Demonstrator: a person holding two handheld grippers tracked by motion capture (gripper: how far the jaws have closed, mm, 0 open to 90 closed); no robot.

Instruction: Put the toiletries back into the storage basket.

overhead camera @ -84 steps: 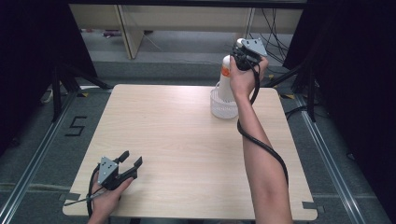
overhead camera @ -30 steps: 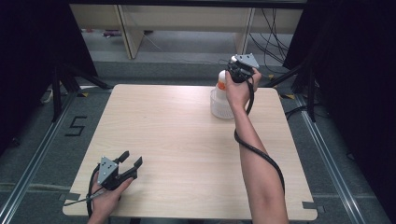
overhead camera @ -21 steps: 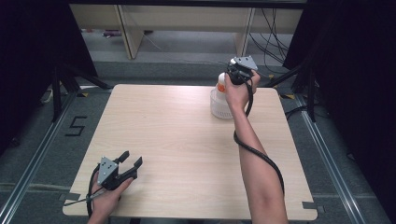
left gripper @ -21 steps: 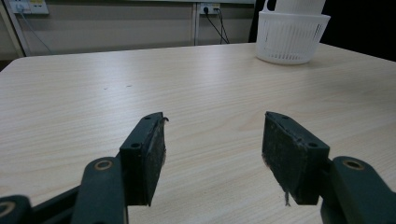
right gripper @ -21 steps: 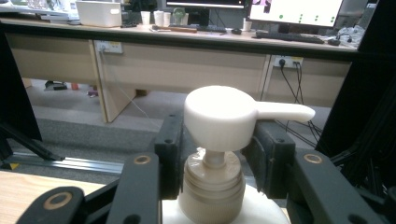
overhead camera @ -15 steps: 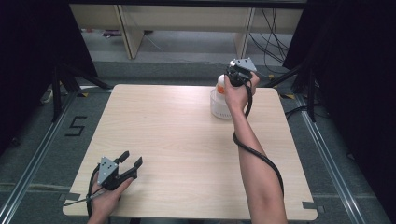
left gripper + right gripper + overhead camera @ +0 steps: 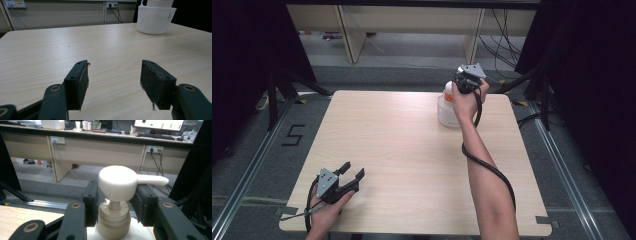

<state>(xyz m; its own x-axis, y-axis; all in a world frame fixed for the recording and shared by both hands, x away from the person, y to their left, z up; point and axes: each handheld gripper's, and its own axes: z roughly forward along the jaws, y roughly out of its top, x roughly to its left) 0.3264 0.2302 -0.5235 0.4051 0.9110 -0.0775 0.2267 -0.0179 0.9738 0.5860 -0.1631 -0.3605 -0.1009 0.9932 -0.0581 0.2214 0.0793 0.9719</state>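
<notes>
We see a light wooden table [image 7: 402,150] with rounded corners, its grain running lengthwise, standing on a grey floor [image 7: 272,165]. On the floor to the table's left, black tape marks out the figure 5 [image 7: 294,135]. Metal rails [image 7: 242,185] run along the floor on both sides of the table. Beyond the far edge stands a long beige desk [image 7: 75,152] with wall sockets [image 7: 58,140] and cables [image 7: 160,160] hanging below. On top of that desk we make out paper cups [image 7: 82,124], a keyboard [image 7: 155,135] and a monitor [image 7: 160,123]. Black curtains [image 7: 592,100] close off both sides.
</notes>
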